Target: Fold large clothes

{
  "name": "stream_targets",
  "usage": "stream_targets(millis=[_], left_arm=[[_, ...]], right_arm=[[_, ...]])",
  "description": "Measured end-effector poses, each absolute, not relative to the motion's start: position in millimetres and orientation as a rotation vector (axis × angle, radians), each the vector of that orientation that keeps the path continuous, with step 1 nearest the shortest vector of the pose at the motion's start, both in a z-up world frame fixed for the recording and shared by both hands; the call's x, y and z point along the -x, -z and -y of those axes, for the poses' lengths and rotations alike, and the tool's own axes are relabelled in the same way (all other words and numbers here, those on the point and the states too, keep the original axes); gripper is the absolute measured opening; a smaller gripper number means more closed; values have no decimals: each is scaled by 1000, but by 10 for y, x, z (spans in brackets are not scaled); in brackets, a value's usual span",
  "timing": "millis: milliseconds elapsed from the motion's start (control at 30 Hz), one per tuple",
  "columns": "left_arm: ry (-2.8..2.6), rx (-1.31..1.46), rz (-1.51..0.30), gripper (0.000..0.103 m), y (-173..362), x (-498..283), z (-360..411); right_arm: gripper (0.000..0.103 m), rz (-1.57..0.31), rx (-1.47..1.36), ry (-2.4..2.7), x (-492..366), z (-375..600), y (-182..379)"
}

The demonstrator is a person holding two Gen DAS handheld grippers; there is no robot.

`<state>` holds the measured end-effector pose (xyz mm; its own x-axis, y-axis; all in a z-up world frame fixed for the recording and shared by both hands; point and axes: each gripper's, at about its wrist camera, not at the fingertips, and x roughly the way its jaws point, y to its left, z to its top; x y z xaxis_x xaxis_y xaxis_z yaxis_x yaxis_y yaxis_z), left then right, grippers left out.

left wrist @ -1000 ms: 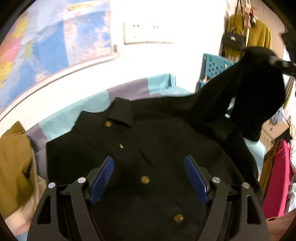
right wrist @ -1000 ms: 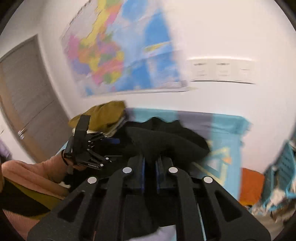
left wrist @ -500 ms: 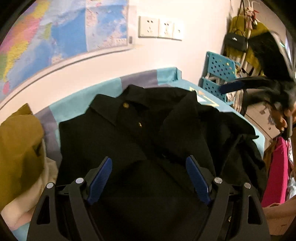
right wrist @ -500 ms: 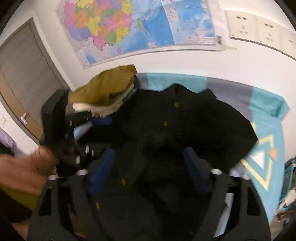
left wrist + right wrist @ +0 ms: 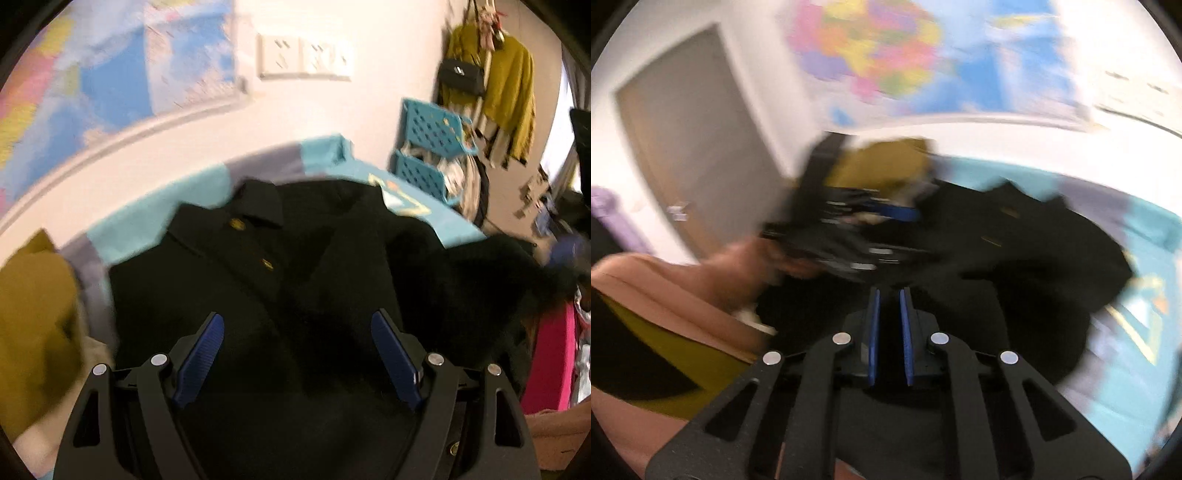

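A black button-front shirt (image 5: 258, 280) lies collar-up on the teal table cover (image 5: 147, 225), with its right side folded in over the front. My left gripper (image 5: 295, 321) hovers open over the shirt's lower front, and the cloth lies below its pads, not pinched. In the right wrist view the shirt (image 5: 1034, 266) is blurred. The jaws of my right gripper (image 5: 889, 290) are closing, the pads almost together at the shirt's near edge, and black cloth seems to fill the narrow gap. The left gripper (image 5: 849, 236) shows there as a blur on the left.
A mustard garment (image 5: 33, 314) is piled on pale clothes at the table's left. Blue baskets (image 5: 432, 129) and hanging clothes stand right of the table, with a pink garment (image 5: 550, 350) lower right. A person's sleeve (image 5: 665, 295) and a door (image 5: 683, 147) are on the left.
The right gripper carried the black sleeve over the shirt, opened and dropped it, then came down with jaws nearly together at the shirt's near edge. The left gripper stayed open over the shirt.
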<state>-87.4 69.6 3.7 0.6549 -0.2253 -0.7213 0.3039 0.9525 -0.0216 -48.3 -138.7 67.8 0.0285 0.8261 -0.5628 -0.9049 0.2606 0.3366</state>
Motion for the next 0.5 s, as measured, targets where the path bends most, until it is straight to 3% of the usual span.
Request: stream_targets(millis=[33,67,167,267,433,500], left_arm=[[275,-97,-784,79,-110,894,-783],[257,-91,-777,79,-153,902,-843],[198,-74,-775,79,-217,929,-1003],[192,-65,-809,79,-145,996,-1062],[280,-60,-903,79,137,1111,-938],[348,-82,-955,80,282,1162,-797]], right_arm=[[13,-779,116,-1382,520,1278,-657],[23,-818,106,-1429,550,1099,-587],[78,-916,128,-1509,609,824,-369],[73,-893,118,-1470,538,929,-328],[73,-797,-54,-1188,-106,1648,-345],[74,-846,-90,-968,-485,1915,-117]])
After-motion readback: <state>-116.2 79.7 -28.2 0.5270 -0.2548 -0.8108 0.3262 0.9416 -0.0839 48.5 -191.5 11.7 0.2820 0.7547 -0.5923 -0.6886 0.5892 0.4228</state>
